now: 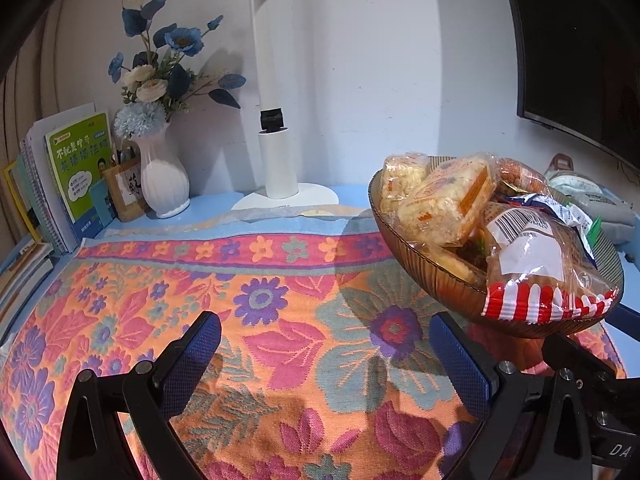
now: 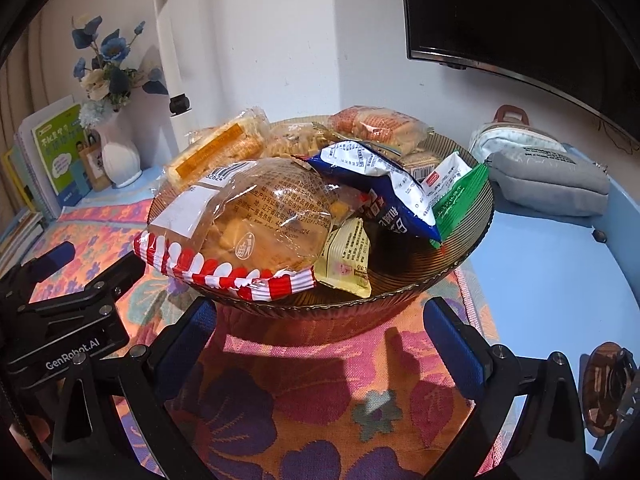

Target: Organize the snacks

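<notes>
An amber ribbed glass bowl (image 2: 460, 256) stands on the floral cloth, heaped with several wrapped snacks: a clear bag with a red-and-white striped edge (image 2: 256, 216), a blue packet (image 2: 384, 184), a green packet (image 2: 460, 196), a yellow packet (image 2: 348, 256) and rice-cake packs (image 2: 224, 148). My right gripper (image 2: 320, 332) is open and empty, fingers just in front of the bowl. My left gripper (image 1: 326, 350) is open and empty over the cloth, left of the bowl (image 1: 440, 284). It also shows at the left in the right wrist view (image 2: 60, 256).
A white vase of blue flowers (image 1: 164, 176), books (image 1: 80, 168) and a white lamp base (image 1: 280, 168) stand at the back. A grey pouch (image 2: 548, 184) and a pale bag (image 2: 516, 136) lie right of the bowl. A monitor (image 2: 520, 20) hangs above.
</notes>
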The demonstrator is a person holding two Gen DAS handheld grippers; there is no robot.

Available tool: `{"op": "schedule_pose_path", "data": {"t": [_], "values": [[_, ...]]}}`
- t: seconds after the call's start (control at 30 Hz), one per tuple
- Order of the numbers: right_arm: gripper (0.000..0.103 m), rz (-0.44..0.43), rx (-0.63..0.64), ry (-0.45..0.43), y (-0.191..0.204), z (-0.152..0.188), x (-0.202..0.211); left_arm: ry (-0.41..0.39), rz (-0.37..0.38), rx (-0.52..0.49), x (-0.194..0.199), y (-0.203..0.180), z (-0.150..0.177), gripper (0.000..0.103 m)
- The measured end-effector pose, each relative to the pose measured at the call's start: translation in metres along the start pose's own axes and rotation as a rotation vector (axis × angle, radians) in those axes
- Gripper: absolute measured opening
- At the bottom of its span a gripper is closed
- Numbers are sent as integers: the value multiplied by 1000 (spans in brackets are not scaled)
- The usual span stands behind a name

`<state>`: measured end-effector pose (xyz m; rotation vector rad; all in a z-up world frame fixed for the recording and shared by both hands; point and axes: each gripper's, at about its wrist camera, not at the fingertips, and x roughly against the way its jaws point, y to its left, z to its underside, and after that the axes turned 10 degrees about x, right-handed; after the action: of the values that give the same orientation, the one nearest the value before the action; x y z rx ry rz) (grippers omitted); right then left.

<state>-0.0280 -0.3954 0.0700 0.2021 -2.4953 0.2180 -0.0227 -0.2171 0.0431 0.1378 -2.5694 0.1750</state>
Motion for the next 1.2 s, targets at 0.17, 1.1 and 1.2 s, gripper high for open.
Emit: {"op": "schedule_pose_path", "data": {"t": [0.17, 1.1, 1.2], "values": [[103, -1, -2, 1, 0, 0, 0, -1, -6, -8, 0, -1, 0, 103], [103, -5, -1, 15, -1, -1, -3, 8, -34, -53, -2, -10, 1, 103], [103, -5, -1, 16, -1, -1, -3, 12, -35, -51, -2, -9, 1, 103]]}}
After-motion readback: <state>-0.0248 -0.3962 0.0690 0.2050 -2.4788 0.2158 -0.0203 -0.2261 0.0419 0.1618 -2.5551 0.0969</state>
